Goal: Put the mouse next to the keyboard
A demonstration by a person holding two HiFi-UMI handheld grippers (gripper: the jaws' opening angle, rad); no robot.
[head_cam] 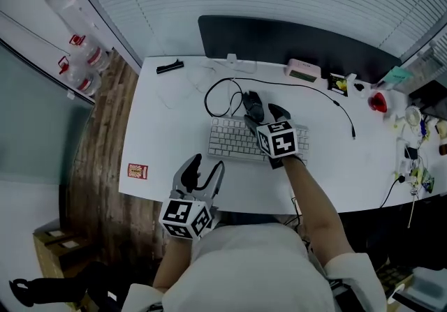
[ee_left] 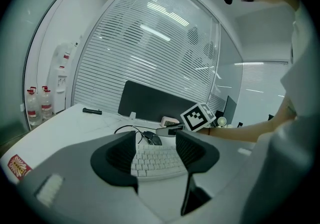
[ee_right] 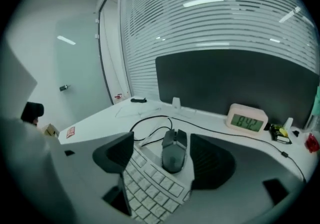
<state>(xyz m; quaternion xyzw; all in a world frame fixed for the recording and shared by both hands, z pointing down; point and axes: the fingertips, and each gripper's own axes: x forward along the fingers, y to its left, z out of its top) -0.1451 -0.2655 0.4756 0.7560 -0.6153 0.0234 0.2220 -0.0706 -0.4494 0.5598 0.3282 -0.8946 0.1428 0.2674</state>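
A dark, wired mouse [ee_right: 173, 155] lies flat and upright just beyond the far edge of a white keyboard [ee_right: 152, 188], its black cable [head_cam: 205, 101] curling in a loop alongside.

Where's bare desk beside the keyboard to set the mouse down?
Bare desk lies right of the keyboard, up to the clutter at the right end, and left of it toward the red sticker. Behind the keyboard, the mouse and its looped cable crowd the space.
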